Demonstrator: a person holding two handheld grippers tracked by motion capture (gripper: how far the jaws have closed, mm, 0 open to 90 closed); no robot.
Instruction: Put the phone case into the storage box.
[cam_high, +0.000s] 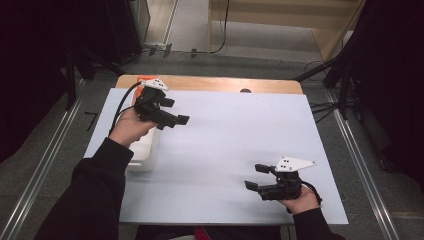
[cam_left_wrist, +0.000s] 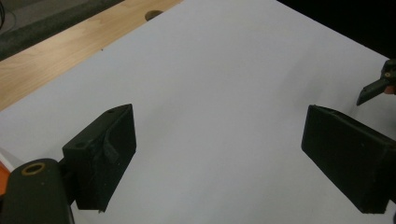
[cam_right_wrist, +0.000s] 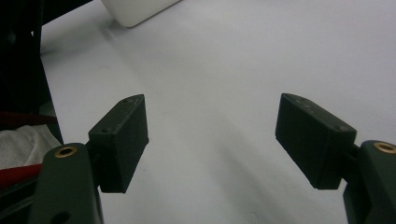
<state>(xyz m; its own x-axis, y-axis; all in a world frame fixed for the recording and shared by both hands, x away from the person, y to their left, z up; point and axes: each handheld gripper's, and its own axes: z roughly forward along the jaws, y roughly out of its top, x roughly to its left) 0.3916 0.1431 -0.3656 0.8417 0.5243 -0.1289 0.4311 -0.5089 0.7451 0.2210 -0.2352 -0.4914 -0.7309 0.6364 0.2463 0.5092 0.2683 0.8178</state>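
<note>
High view, left gripper (cam_high: 175, 111) above white bin (cam_high: 145, 150), jaws apart.

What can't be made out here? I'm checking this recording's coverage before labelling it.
- White plastic bin, high view: the left hand and left gripper cover its inside, so its contents stay hidden.
- Small orange thing at the bin's far end: mostly behind the gripper's grey plate.
- Right gripper view: the bin is cut off by the top edge.
</note>
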